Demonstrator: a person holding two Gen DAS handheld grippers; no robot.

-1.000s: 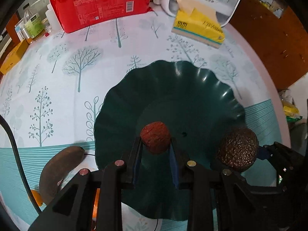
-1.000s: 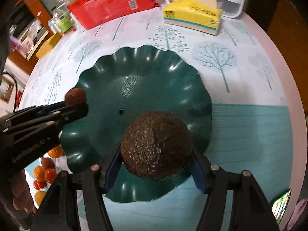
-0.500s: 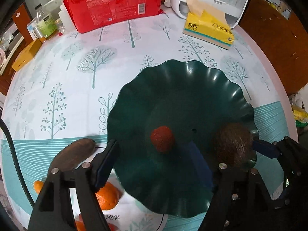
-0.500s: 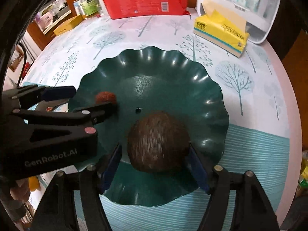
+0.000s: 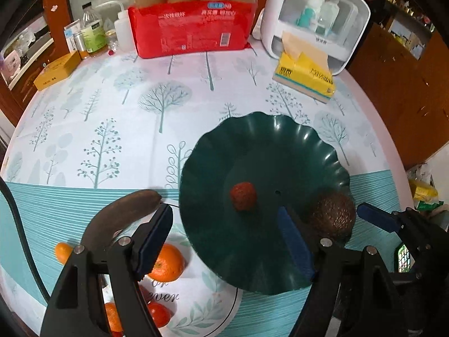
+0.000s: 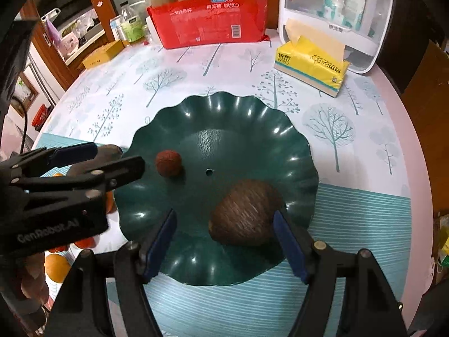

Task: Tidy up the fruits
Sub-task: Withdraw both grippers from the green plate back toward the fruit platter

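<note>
A dark green scalloped plate (image 5: 280, 146) (image 6: 224, 118) lies on the tree-print tablecloth. A small red lychee (image 5: 243, 196) (image 6: 168, 163) rests on its left part and a brown avocado (image 5: 332, 216) (image 6: 244, 216) on its near right part. My left gripper (image 5: 224, 238) is open and empty, held above the plate's near left edge. My right gripper (image 6: 224, 241) is open and empty, its blue pads on either side of the avocado without touching it. An orange (image 5: 167, 262), smaller red and orange fruits (image 5: 157, 314) and a dark elongated fruit (image 5: 120, 216) lie left of the plate.
A red cup package (image 5: 190, 28) (image 6: 210, 19), a yellow tissue pack (image 5: 306, 78) (image 6: 311, 64) and a white storage box (image 5: 314, 19) (image 6: 336, 14) stand at the back. Bottles (image 5: 94, 35) and a yellow box (image 5: 56, 70) stand at the back left. The table edge curves along the right.
Both grippers opened and drew back. The lychee left the left gripper and the avocado left the right gripper; both now rest on the green plate.
</note>
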